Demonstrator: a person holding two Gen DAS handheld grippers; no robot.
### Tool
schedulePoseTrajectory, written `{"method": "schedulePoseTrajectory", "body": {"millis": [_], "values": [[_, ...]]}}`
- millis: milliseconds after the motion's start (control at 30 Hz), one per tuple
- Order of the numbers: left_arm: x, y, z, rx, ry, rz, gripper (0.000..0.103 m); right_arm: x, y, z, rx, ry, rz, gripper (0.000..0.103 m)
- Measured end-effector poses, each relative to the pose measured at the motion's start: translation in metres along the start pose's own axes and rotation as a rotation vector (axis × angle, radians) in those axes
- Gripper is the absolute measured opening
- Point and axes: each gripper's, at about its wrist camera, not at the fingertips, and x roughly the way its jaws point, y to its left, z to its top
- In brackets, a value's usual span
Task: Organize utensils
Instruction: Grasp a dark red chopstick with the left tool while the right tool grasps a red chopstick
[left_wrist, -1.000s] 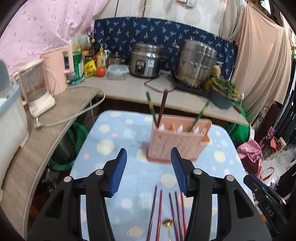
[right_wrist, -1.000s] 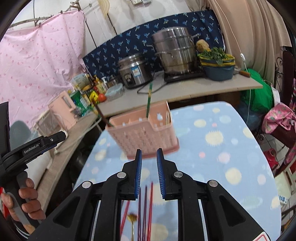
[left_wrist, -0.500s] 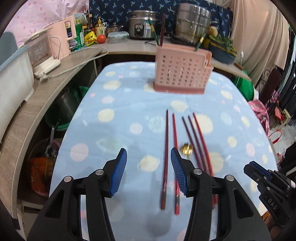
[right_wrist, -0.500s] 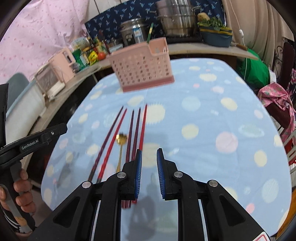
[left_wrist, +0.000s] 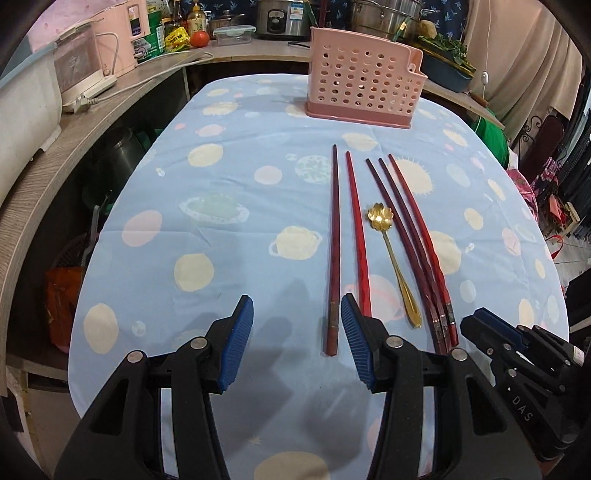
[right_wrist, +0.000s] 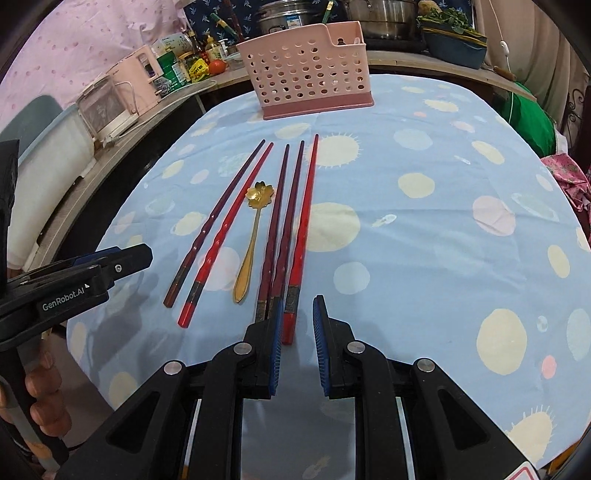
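Several dark red chopsticks (left_wrist: 334, 243) (right_wrist: 301, 225) and a gold flower spoon (left_wrist: 391, 254) (right_wrist: 255, 229) lie side by side on the blue dotted tablecloth (left_wrist: 221, 192). A pink perforated utensil holder (left_wrist: 364, 79) (right_wrist: 310, 70) stands at the table's far end with chopsticks in it. My left gripper (left_wrist: 297, 339) is open and empty, low at the near ends of the leftmost chopsticks. My right gripper (right_wrist: 297, 343) is open a little and empty, its fingers just behind the end of the rightmost red chopstick.
A curved wooden counter (left_wrist: 55, 147) runs along the left with a kettle (right_wrist: 107, 107), bottles and a tomato. Steel pots (left_wrist: 280, 16) and a bowl of greens (left_wrist: 447, 55) sit on the back counter. Each gripper shows in the other's view (left_wrist: 517, 362) (right_wrist: 74, 277).
Both grippers have pulled back from the pink holder and dropped low toward the near ends of the chopsticks. The right jaws have opened slightly.
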Motion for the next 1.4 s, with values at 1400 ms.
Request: {"method": "schedulePoseTrajectory", "body": {"millis": [1400], "values": [[0.03,-0.01,-0.017,0.043,0.065,-0.002,0.009,0.013,-0.007,-0.004,0.006,0.023,-0.014,0.007]]}}
